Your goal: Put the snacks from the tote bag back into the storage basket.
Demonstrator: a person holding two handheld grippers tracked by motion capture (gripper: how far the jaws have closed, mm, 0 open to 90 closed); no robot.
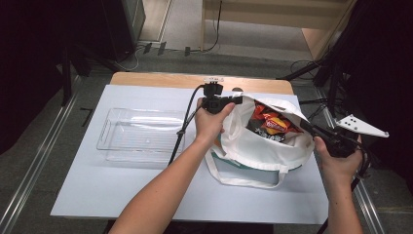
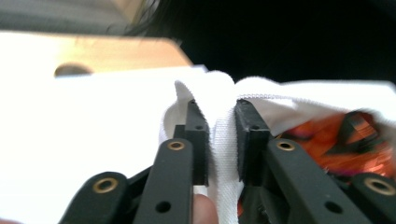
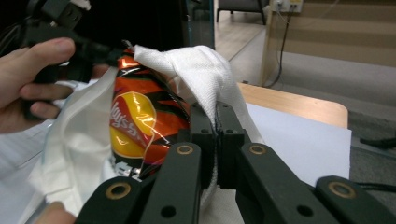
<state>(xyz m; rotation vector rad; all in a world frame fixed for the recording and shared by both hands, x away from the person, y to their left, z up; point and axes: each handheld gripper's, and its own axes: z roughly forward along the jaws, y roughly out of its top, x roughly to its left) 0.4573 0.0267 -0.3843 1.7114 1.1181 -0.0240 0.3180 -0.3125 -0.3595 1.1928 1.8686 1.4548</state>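
Two grippers hold the mouth of a white canvas tote bag [image 1: 265, 146] apart. In the left gripper view the left gripper [image 2: 219, 135] has its jaws a little apart, with a fold of the bag's rim between them, pinched at the bag's ten o'clock edge. In the right gripper view the right gripper [image 3: 215, 140] has its jaws almost touching, clamped on the cloth at the rim's three o'clock side. Between the two, the opening shows an orange chip bag [image 3: 135, 126] standing inside, its foil glossy.

The tote looks soft and limp, so it will sag wherever it is not held; the hemmed rim is the firmest place to grip, as both do now. The chip bag is judged light, slick and easily crushed, best taken by its crimped top seam.

On the high view the tote sits on the white table [image 1: 122, 190] at the right of centre, with a clear plastic tray [image 1: 139, 134] at its nine o'clock, just beside it.
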